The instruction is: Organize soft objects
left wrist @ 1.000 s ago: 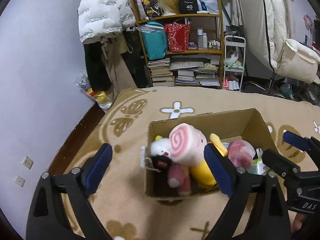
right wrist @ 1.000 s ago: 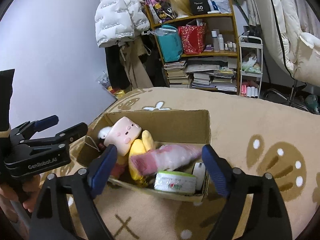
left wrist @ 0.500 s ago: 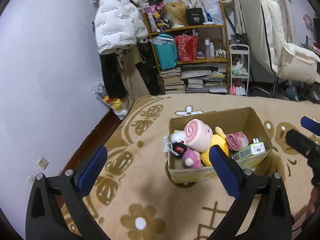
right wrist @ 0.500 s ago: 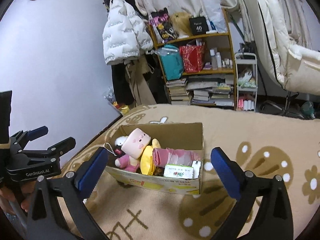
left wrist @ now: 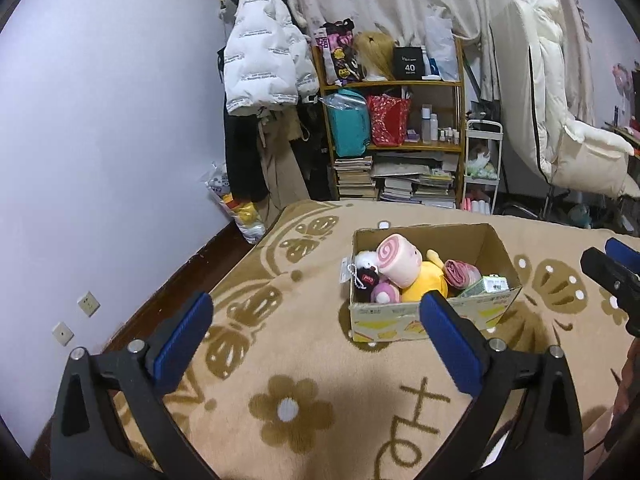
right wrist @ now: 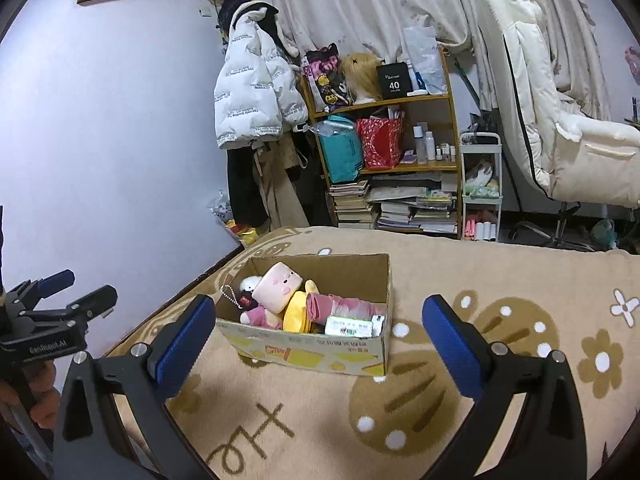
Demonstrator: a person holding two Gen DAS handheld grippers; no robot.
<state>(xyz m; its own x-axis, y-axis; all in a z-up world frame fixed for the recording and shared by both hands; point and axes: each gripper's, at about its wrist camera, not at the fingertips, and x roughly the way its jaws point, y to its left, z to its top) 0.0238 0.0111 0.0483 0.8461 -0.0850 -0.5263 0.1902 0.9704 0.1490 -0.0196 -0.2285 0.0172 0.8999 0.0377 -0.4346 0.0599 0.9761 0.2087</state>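
1. Cardboard box (left wrist: pixel 430 322), open-topped, standing on a tan blanket (left wrist: pixel 288 360) patterned with brown flowers and butterflies; in the right wrist view the same box (right wrist: pixel 316 350) lies ahead between the finger tips, well clear of them
2. Soft objects inside the box: pink roll-shaped plush with a spiral end (left wrist: pixel 400 258) on top, its face side (right wrist: pixel 278 286) towards the right wrist camera; yellow plush (left wrist: pixel 424 286) under it; small white and black plush with a ball chain (left wrist: pixel 366 270) at the left end; pink doll (right wrist: pixel 260 316) low at the near wall
3. Folded pink umbrella (right wrist: pixel 344 308) lying along the right half of the box, beside a green and white packet (right wrist: pixel 347 326) at the near right corner
4. Left gripper (left wrist: pixel 312 320): jaws fully apart, blue pads empty, held above the blanket short of the box; it appears at the left edge of the right wrist view, with the person's fingers (right wrist: pixel 42 398) around its handle
5. Right gripper (right wrist: pixel 316 322): jaws fully apart, nothing between the pads; its tips show at the right edge of the left wrist view
6. Background: wooden shelf (left wrist: pixel 400 136) with bags, bottles and stacked books; white puffer jacket (left wrist: pixel 264 68) hanging to its left; cream chair (left wrist: pixel 560 128) to its right
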